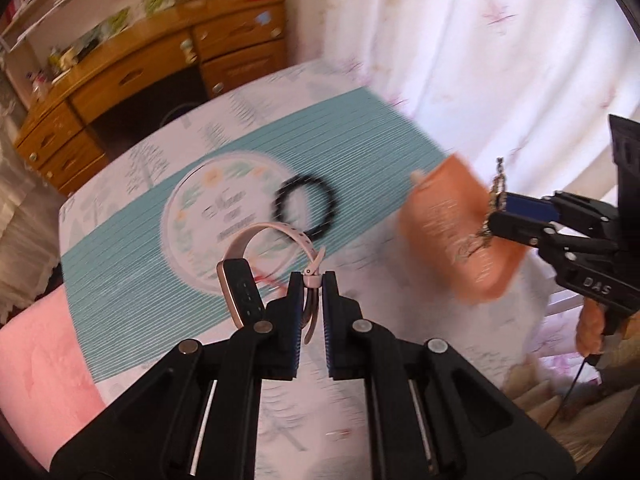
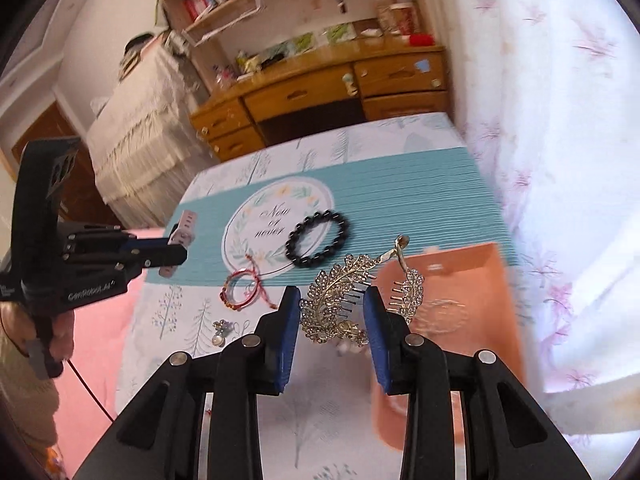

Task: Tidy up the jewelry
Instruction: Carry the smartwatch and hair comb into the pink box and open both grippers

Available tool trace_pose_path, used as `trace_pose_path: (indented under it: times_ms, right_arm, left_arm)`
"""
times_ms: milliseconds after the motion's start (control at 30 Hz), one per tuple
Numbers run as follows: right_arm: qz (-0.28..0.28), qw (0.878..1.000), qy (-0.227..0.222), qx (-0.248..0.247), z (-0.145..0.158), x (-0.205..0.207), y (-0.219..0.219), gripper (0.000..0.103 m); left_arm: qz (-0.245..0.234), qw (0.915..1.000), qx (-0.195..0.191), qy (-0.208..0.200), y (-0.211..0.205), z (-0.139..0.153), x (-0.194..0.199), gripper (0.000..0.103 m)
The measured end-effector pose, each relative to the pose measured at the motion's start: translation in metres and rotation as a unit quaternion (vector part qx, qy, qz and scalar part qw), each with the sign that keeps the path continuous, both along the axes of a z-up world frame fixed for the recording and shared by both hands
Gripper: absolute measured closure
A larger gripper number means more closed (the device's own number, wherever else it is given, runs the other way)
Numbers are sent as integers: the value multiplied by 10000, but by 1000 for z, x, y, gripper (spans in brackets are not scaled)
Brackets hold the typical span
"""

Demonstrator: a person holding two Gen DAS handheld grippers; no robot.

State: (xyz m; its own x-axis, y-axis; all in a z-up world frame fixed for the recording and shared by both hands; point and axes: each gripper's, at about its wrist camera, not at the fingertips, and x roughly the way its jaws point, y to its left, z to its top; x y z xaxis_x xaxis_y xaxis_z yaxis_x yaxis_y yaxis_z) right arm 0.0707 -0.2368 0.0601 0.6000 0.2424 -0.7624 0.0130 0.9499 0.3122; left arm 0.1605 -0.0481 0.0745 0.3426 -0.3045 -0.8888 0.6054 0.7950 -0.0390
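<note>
The left gripper (image 1: pixel 312 286) was pinched on the strap of a pale pink watch band (image 1: pixel 256 268), held clear above the teal mat (image 1: pixel 120 280). The right gripper (image 2: pixel 332 300) clamped a gold leaf-shaped hair comb (image 2: pixel 340 300) (rhinestone-studded), held in the air beside the orange box (image 2: pixel 452 280). On the mat lay a black bead bracelet (image 2: pixel 316 238); a red cord bracelet (image 2: pixel 240 290) and a pearl brooch (image 2: pixel 220 330) rested near its edge
</note>
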Motion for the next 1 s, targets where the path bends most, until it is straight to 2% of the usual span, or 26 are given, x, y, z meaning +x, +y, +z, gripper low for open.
trace_pose_path:
  times_ms: [200,400,600,700,1000]
  right_arm:
    - [-370,9992,-115,105,25,-36,-57,72]
    - [-500,9984,-41,242,21,-62,-92,72]
    - [-513,9976,219,416,-10,-71,-107,71]
    - [-482,9973,376,408,-29,-71,-108,71]
    - [-344,9945,986,83,-86,-55,-88,71]
  left_arm:
    - [-312,9985,-439,96,-61,18,-25,96]
    - [-512,9945,-706,577,-133,-4,-36,96]
    - [-519,9878,-856,1196,-184,-47,-38,96]
    - [-404,9854,-903,1389,-194,-67,-34,96]
    - [-52,9843,-810,1570,-200,-110,-13,96]
